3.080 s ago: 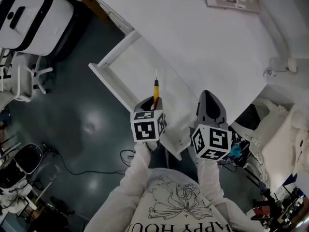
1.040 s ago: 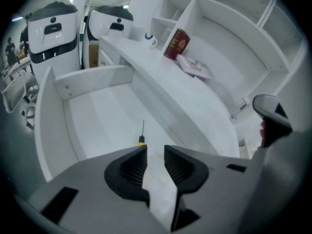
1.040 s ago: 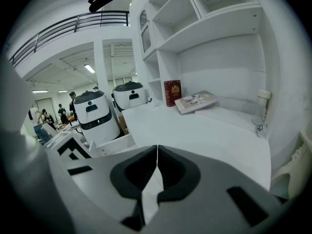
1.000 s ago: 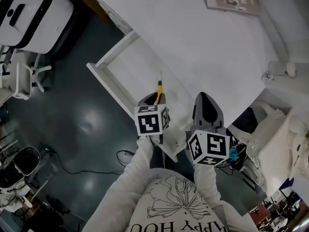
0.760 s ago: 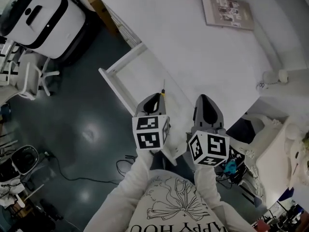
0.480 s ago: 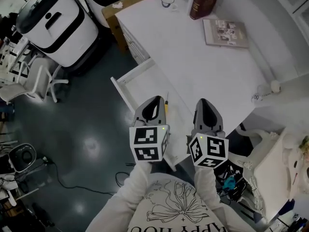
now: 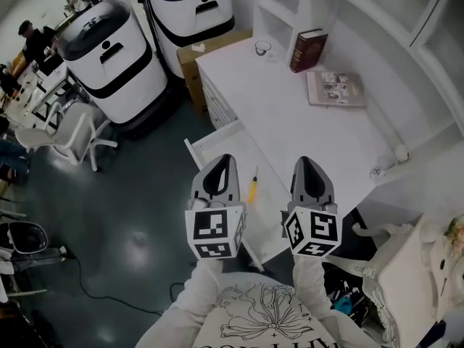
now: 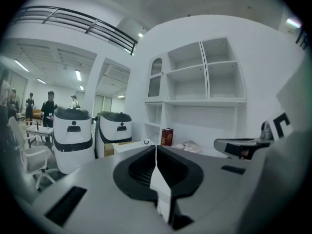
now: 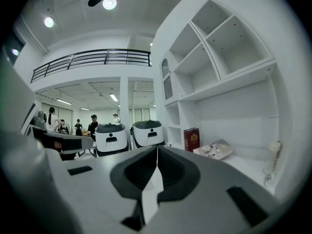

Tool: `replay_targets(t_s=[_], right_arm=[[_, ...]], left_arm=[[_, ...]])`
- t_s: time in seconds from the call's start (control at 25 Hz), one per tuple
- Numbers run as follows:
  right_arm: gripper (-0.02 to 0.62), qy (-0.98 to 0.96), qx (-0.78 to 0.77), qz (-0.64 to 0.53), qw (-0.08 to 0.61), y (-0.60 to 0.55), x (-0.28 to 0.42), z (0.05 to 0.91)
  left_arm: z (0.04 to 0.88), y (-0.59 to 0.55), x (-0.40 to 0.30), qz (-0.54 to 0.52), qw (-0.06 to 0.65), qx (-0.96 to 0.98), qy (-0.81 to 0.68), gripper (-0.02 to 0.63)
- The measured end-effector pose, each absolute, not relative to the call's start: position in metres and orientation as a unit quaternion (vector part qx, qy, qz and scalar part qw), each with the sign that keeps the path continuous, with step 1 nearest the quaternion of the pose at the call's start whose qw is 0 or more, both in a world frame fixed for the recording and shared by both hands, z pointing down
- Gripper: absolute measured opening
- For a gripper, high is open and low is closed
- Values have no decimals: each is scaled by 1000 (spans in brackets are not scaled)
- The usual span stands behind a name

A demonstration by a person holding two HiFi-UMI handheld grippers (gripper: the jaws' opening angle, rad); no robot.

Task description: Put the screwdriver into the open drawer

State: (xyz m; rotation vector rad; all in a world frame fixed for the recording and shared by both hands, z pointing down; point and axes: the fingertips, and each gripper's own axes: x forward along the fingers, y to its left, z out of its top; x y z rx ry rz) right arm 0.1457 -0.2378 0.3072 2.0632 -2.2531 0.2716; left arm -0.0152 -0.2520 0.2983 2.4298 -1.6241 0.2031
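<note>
Yellow handle and thin metal shaft of the screwdriver [image 7: 252, 188] flat on the floor of the open drawer [image 7: 230, 149], free of both grippers and seen in the head view in the gap between them. Drawer white, pulled out from the side of the white desk [image 7: 290, 114] over a dark, glossy floor [image 7: 130, 216].

Left gripper [image 7: 220, 159] held above the drawer, jaws pressed together along 1 thin seam, nothing between them. Right gripper [image 7: 307, 162] just beside it at about the same height, over the near edge of the desk, jaws likewise fully together and empty. Both pointing away from the person, toward the desk and the white shelving [image 7: 406, 20] behind it. White sleeves running back from the 2 marker cubes to a printed white top.

On the desk, well apart from the drawer: 1 dark red book [image 7: 307, 49] upright near the far end, 1 booklet [image 7: 335, 88] flat beside it, 1 small cup [image 7: 262, 47] near the far corner. Beyond the desk, a brown cardboard box [image 7: 210, 49] and 2 large white machines [image 7: 109, 60] with black bands. White chair [image 7: 69, 133] further left on the floor. Several people standing far off.
</note>
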Motion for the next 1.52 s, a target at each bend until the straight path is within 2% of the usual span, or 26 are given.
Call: replay_targets(t_s=[0.32, 1.52], right_arm=[[5, -746, 662, 63, 16, -227, 135, 273], [4, -751, 657, 54, 22, -229, 128, 264]], left_arm=[[258, -229, -36, 34, 68, 817, -572, 9], [252, -228, -43, 30, 67, 815, -575, 9]])
